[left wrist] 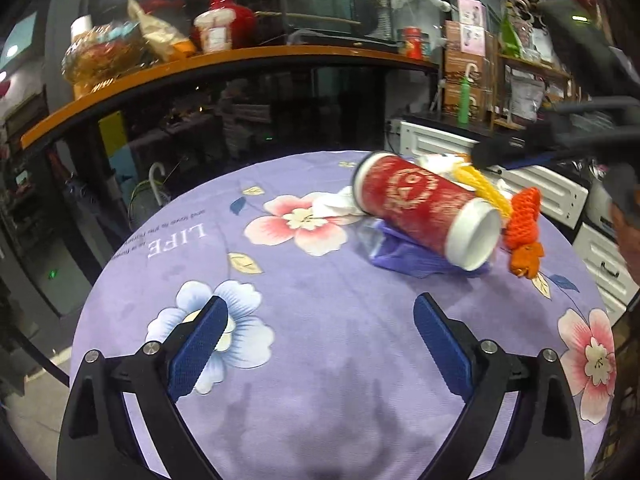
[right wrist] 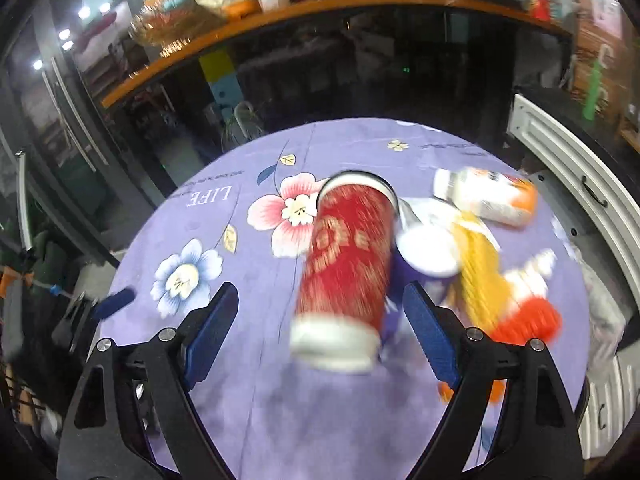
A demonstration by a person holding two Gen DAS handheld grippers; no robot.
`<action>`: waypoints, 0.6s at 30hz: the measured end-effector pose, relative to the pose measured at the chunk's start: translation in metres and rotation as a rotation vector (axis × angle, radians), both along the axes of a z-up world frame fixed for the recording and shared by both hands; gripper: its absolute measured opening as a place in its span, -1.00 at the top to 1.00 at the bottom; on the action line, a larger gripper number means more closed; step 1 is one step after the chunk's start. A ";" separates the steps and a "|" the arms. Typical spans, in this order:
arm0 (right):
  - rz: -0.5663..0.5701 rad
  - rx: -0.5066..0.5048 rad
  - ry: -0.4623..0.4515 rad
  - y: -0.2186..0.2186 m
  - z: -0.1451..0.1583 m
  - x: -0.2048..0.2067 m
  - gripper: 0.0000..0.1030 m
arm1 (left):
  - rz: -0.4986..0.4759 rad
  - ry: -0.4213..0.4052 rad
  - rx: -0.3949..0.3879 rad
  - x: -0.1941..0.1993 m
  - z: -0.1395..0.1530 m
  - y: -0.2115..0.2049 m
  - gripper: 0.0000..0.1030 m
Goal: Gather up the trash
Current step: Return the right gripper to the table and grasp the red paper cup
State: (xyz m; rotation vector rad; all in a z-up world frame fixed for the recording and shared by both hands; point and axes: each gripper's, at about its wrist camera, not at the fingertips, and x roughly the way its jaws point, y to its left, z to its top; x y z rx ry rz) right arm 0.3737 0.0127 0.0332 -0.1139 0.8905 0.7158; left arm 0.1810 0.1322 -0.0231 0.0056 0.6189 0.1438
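A: What shows from the left wrist?

B: The left gripper (left wrist: 320, 320) hangs over the near part of a round table (left wrist: 320, 400) with a purple flowered cloth, its blue fingers (left wrist: 198, 354) wide apart and holding nothing. At the far right a red can (left wrist: 424, 210) lies on its side, one white end pointing near and right. It rests on a crumpled purple bag (left wrist: 408, 258), with white tissue (left wrist: 340, 204) just beyond it. Touching the can's right side are a yellow cord (left wrist: 490, 192) and an orange knitted thing (left wrist: 522, 228).

A: And from the right wrist?

B: The right gripper (right wrist: 320, 320) is also spread apart. The red can (right wrist: 346, 272) lies between its fingers (right wrist: 210, 334), blurred; I cannot tell whether either finger touches it. Right of the can sit a white lid (right wrist: 428, 252), a yellow cord (right wrist: 478, 268) and a white and orange bottle (right wrist: 488, 196) on its side, farther off.
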 end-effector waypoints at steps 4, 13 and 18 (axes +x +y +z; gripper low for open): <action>-0.032 -0.124 0.050 0.034 -0.014 0.038 -0.63 | 0.024 0.009 -0.045 0.000 -0.007 0.022 -0.81; -0.065 -0.224 0.168 0.065 -0.041 0.085 -0.63 | 0.029 0.023 -0.092 0.005 -0.020 0.037 -0.81; -0.049 -0.334 0.145 0.085 -0.054 0.090 -0.64 | 0.023 0.030 -0.097 0.006 -0.024 0.038 -0.81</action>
